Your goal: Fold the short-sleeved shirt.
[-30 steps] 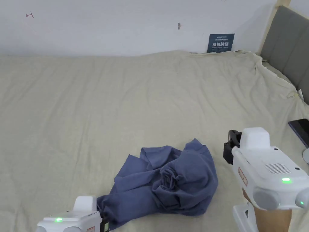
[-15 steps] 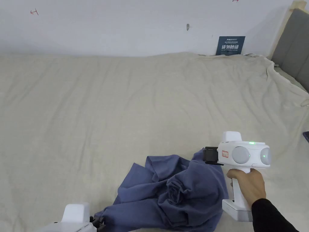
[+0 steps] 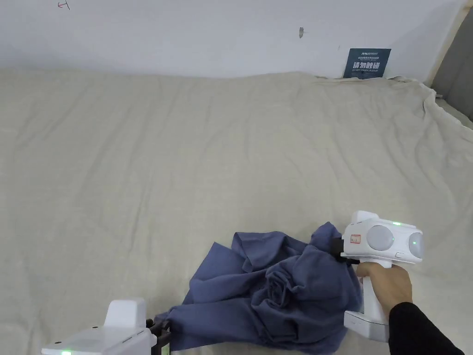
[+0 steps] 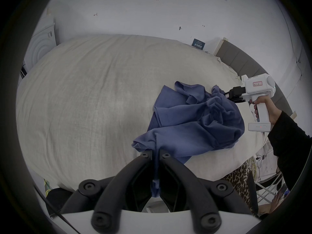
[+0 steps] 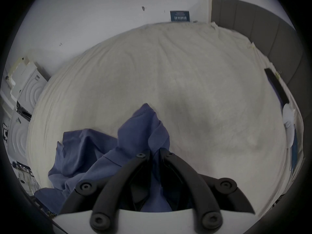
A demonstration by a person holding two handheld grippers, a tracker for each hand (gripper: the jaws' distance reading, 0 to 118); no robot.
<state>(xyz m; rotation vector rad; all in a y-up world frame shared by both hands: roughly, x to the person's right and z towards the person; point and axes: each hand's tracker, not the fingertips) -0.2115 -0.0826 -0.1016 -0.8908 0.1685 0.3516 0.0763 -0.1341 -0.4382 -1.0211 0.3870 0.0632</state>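
Two grippers pinching crumpled blue short-sleeved shirt [image 3: 272, 291], lying at 6 o'clock on beige bedsheet [image 3: 184, 162]. Left gripper [image 4: 156, 155] clamping corner at 7 o'clock; right gripper [image 5: 154, 153] clamping edge at 3 o'clock. Step: gripping before spreading. Next: probably lifting, pulling apart, laying flat.

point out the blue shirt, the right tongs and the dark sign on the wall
blue shirt [image 3: 295, 296], head view, crumpled middle
right tongs [image 4: 225, 95], left gripper view, black tips at the cloth
dark sign [image 3: 366, 63], head view, its face
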